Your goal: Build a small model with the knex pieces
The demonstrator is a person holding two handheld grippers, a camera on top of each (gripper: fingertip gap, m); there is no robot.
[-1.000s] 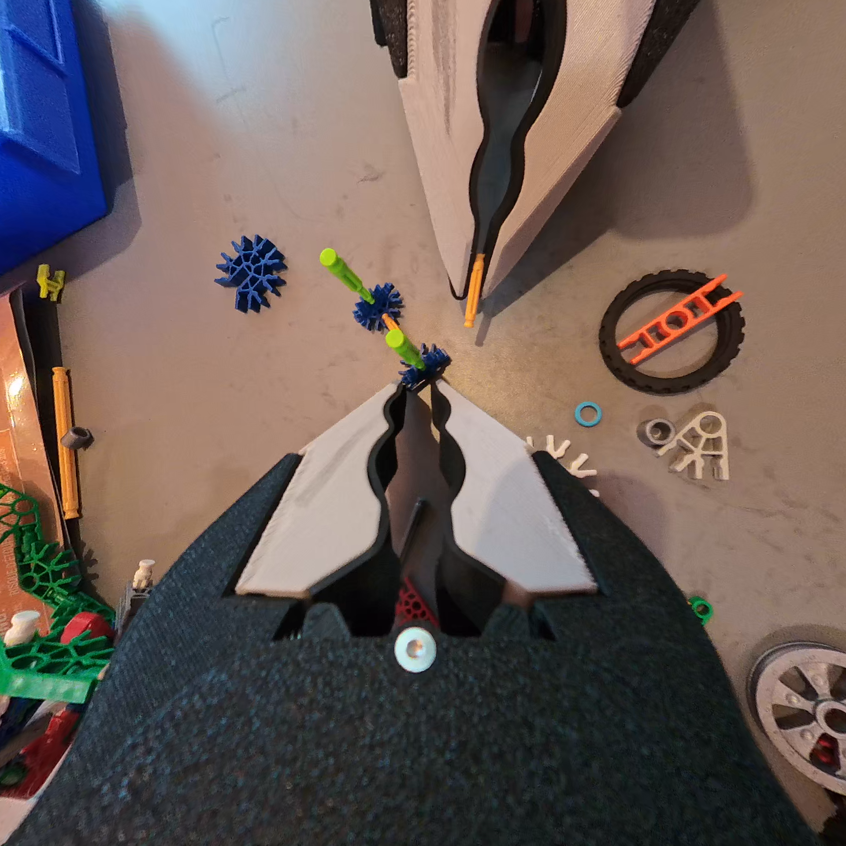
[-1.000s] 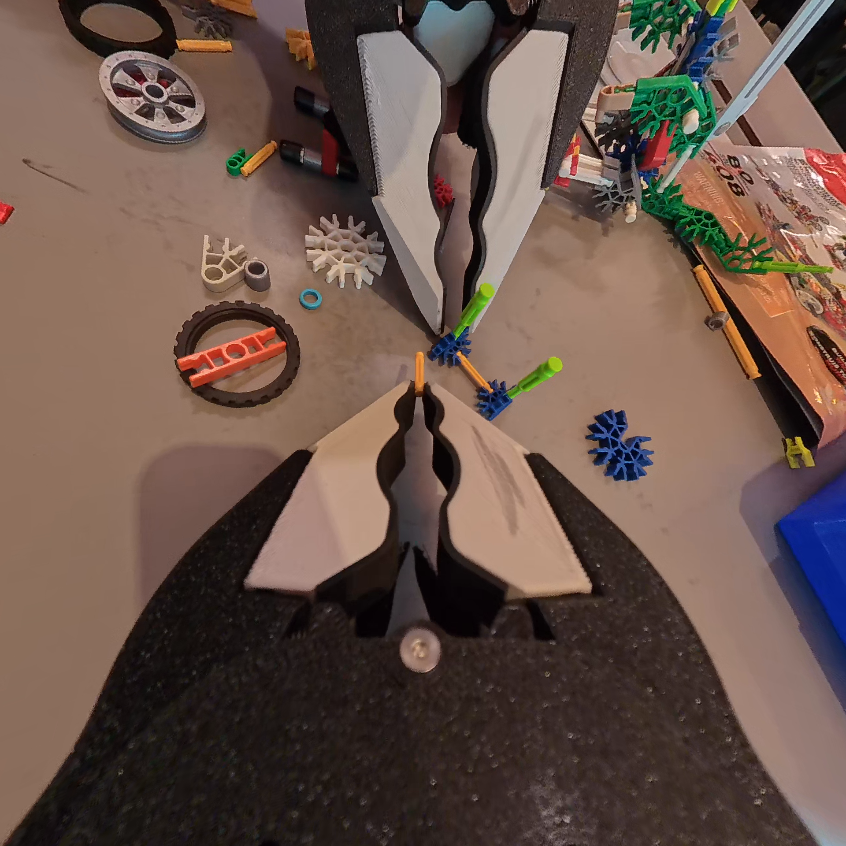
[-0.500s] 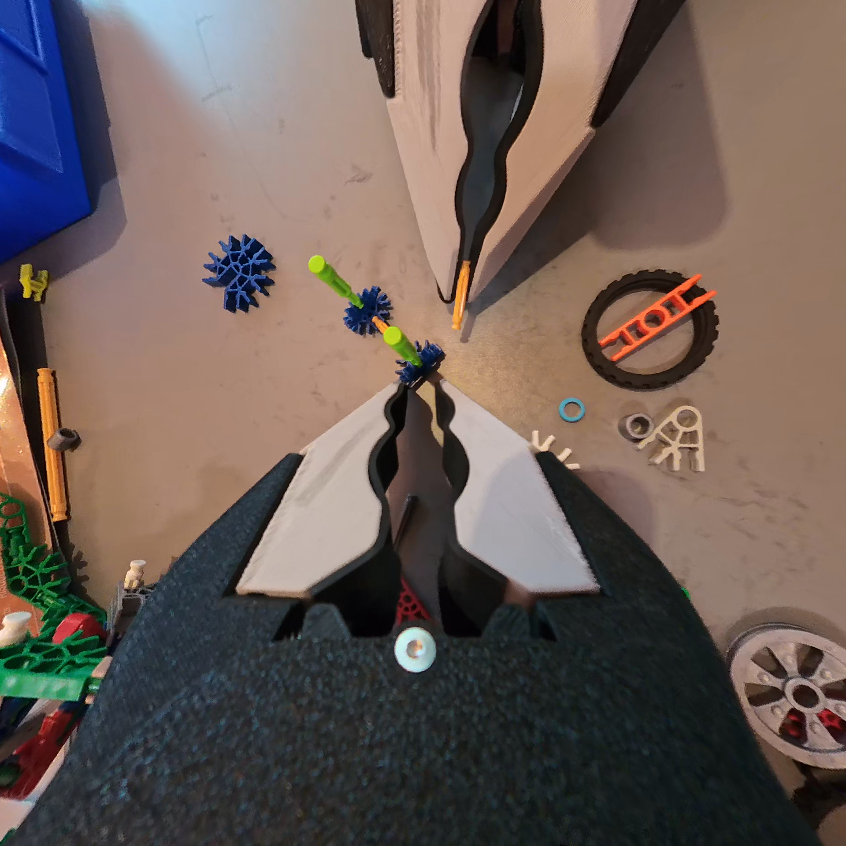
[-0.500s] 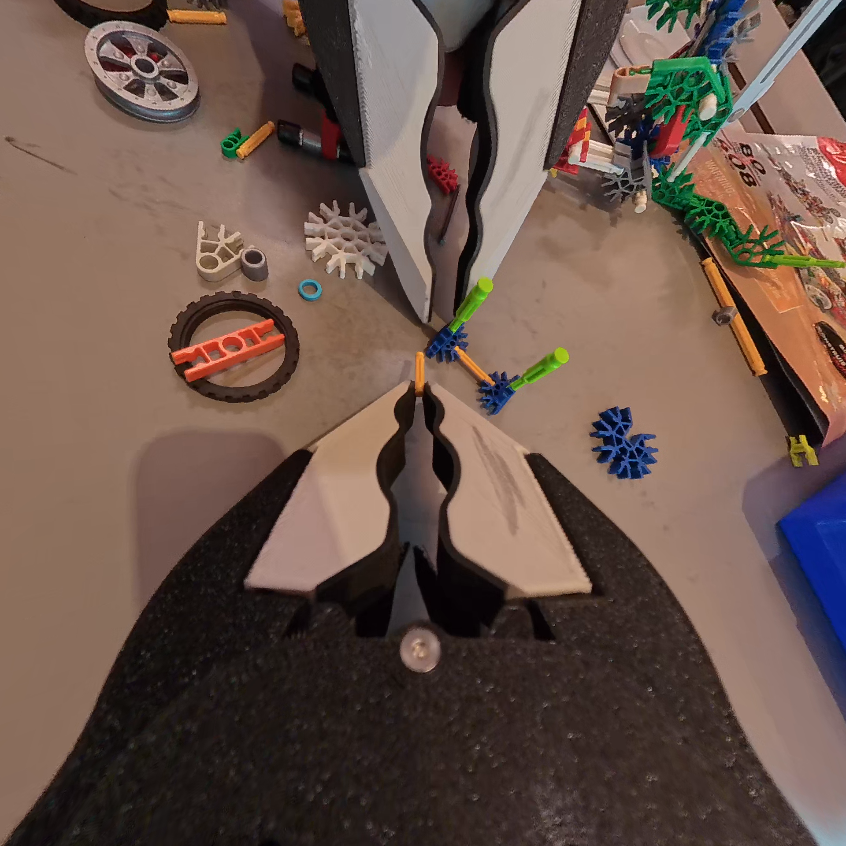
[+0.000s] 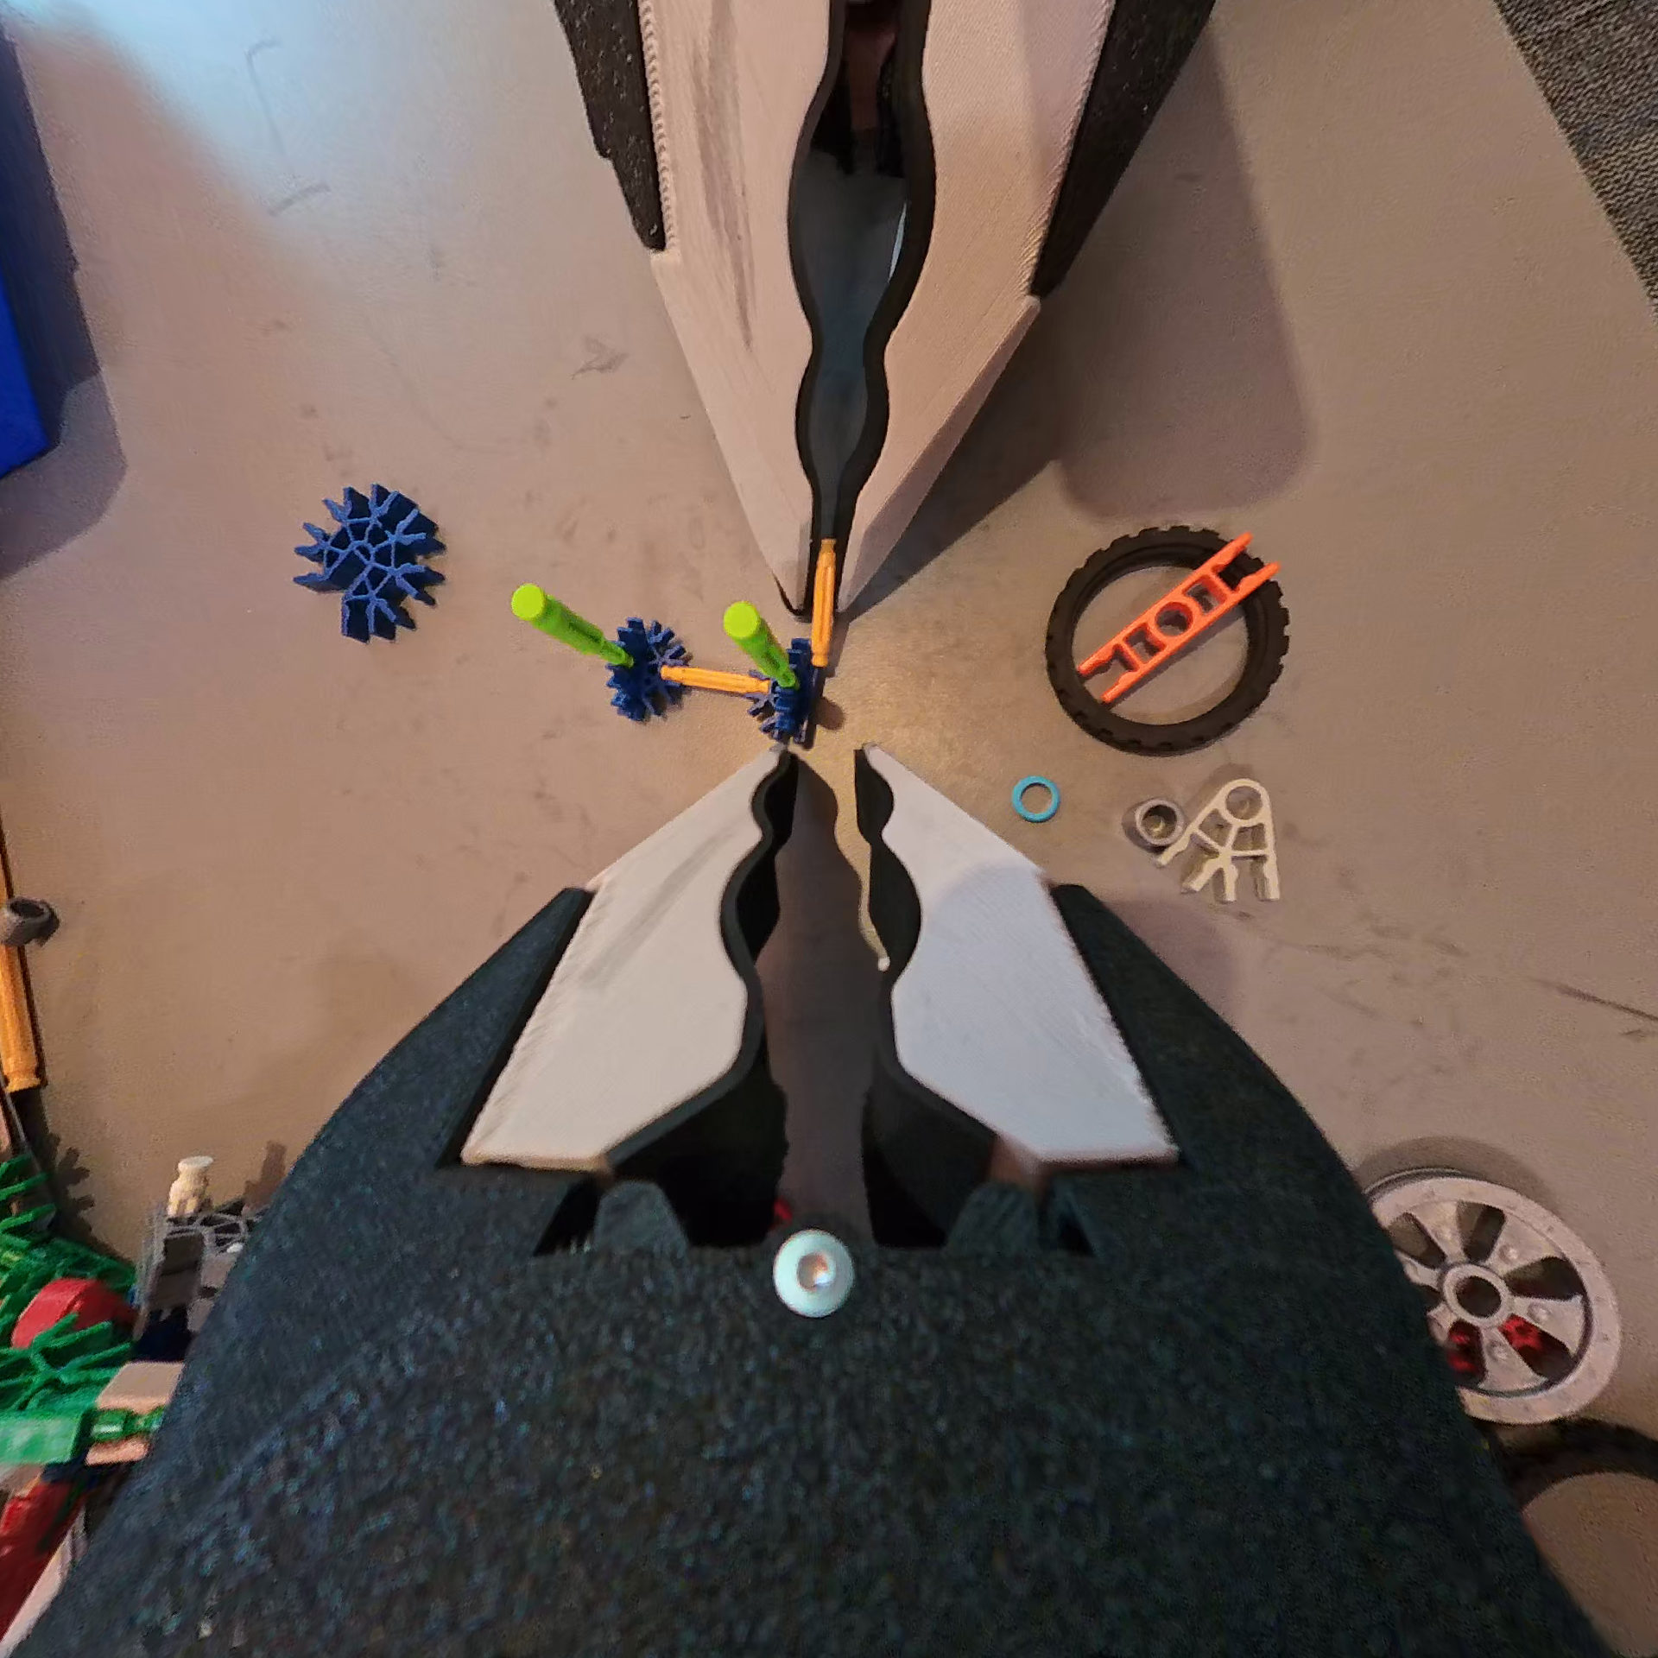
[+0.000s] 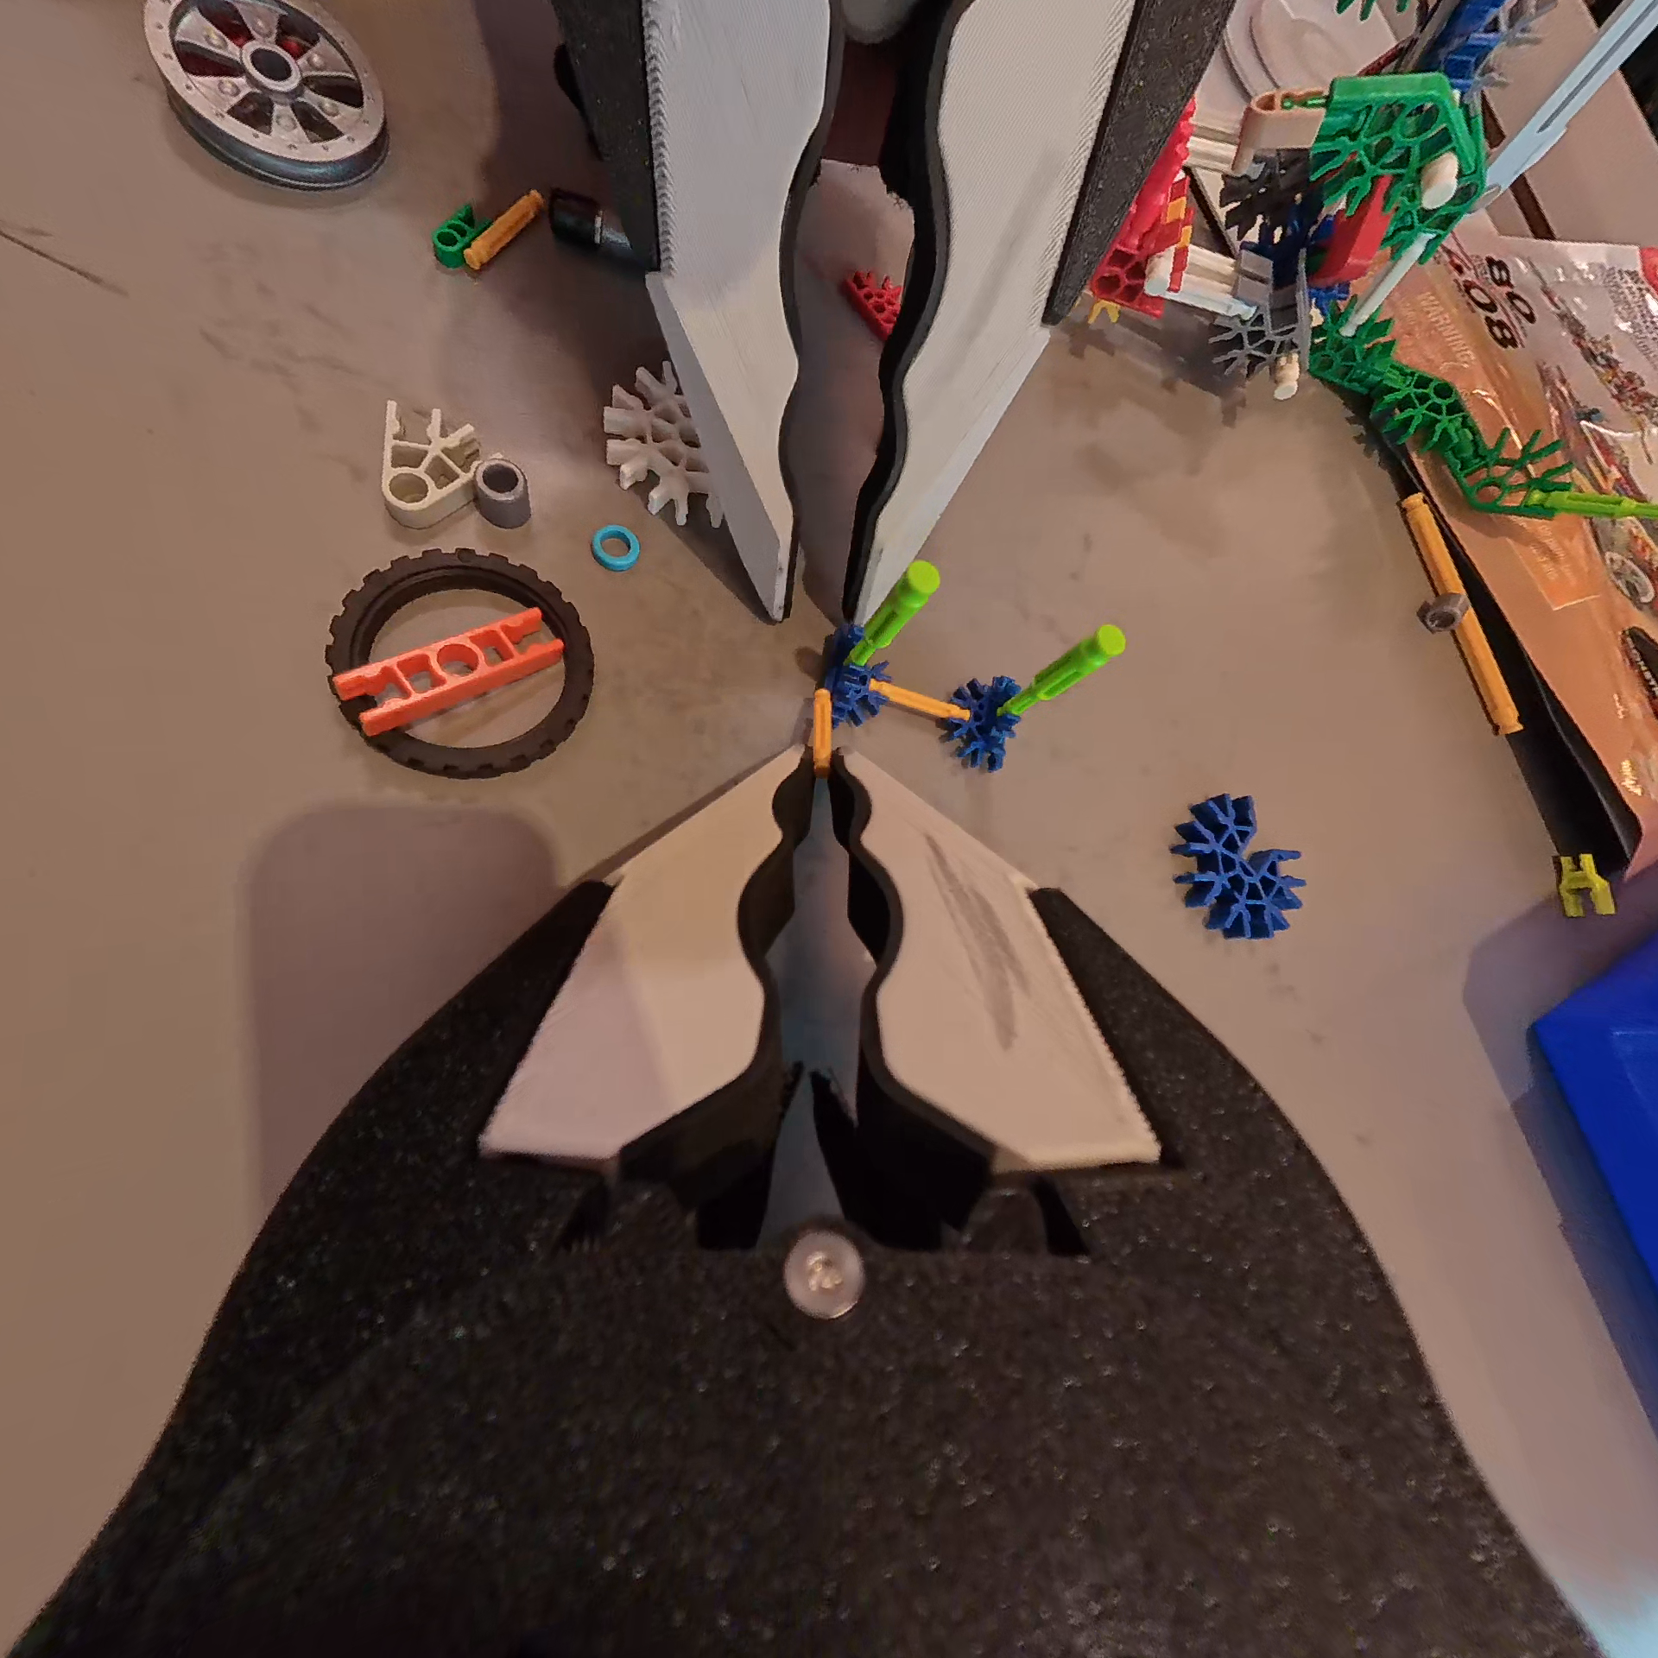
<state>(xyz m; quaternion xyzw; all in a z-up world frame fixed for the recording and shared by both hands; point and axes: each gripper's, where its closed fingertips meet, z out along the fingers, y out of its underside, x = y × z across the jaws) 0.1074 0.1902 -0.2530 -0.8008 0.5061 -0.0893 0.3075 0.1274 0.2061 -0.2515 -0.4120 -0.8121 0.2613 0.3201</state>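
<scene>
two hand-held grippers meet tip to tip over a grey worktop (image 5: 269, 852) strewn with construction-toy pieces. the right hand-held gripper (image 6: 818, 763) has its jaws together, clamped on a short orange rod (image 6: 821, 728); the rod's far end touches the nearer of two small blue connectors (image 6: 852, 686), which are joined to each other by a second orange rod (image 6: 915, 698). each small connector carries one lime-green rod (image 6: 893, 610), two in all, both tilted upward. the left hand-held gripper (image 5: 821, 763) has its jaws apart and holds nothing; its tips sit just beside the same blue connector (image 5: 789, 695), on the side opposite the right gripper's rod.

counted around them: one larger blue connector pair (image 5: 370, 561) lying well apart to one side; one black tyre ring (image 5: 1166, 650) with one orange ladder-shaped piece (image 5: 1175, 628) resting across it; one small teal ring (image 5: 1034, 798); one beige angled connector (image 5: 1229, 839) touching one grey spacer (image 5: 1153, 818); one white snowflake connector (image 6: 655, 444) partly hidden behind the left gripper's finger; one silver spoked wheel (image 5: 1489, 1301); one long orange rod with a grey collar (image 6: 1458, 619); one blue bin (image 6: 1606, 1077) at the worktop's edge; and a tangled green, red and grey built assembly (image 6: 1382, 152) beside a printed leaflet (image 6: 1570, 431).
</scene>
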